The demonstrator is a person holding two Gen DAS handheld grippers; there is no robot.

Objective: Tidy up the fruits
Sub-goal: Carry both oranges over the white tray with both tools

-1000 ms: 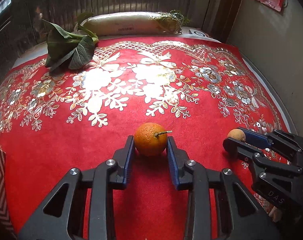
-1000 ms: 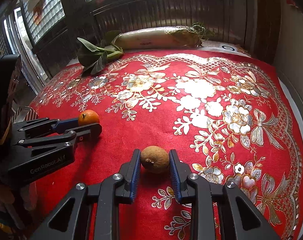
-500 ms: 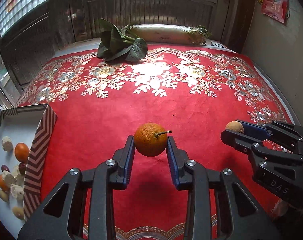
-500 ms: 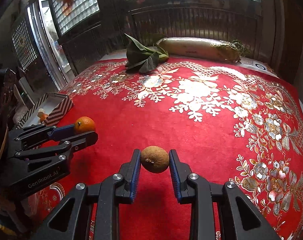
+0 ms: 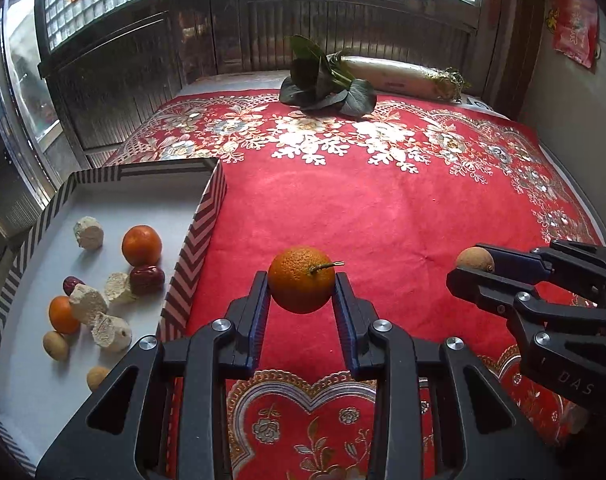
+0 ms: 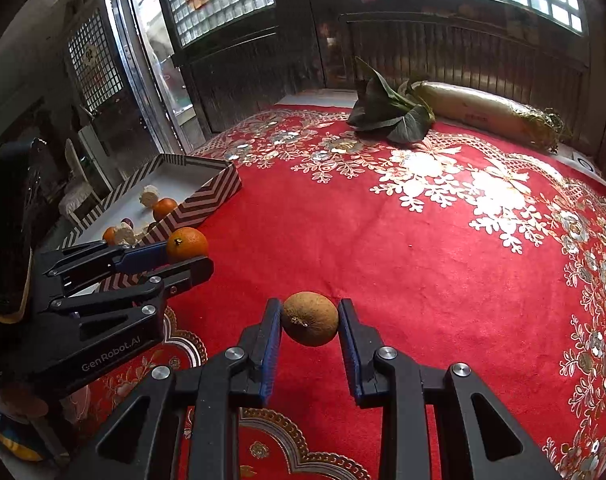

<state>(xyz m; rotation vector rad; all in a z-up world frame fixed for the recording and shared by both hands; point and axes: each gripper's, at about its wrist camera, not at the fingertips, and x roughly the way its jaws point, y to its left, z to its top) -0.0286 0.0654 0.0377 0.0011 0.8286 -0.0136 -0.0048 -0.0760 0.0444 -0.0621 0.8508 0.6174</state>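
Observation:
My left gripper (image 5: 302, 280) is shut on a small orange (image 5: 301, 279) with a short stem, held above the red cloth just right of a striped box (image 5: 205, 216). The right gripper (image 6: 309, 319) is shut on a round brown fruit (image 6: 310, 318), also clear of the cloth. In the left wrist view the right gripper (image 5: 473, 265) shows at the right with the brown fruit (image 5: 474, 258). The right wrist view shows the left gripper (image 6: 185, 252) at the left with the orange (image 6: 187, 244). The box holds two oranges, red dates, pale chunks and small brown fruits.
A red tablecloth with gold and white flowers (image 5: 383, 200) covers the table. At the far edge lie dark leafy greens (image 5: 323, 84) and a long white radish (image 5: 399, 76). Dark wooden panels and glass-block windows stand behind. The box (image 6: 207, 196) sits at the table's left edge.
Both grippers have travelled left across the cloth with their fruits held. The striped box has come into fuller view at the left, and the greens and radish have shifted right.

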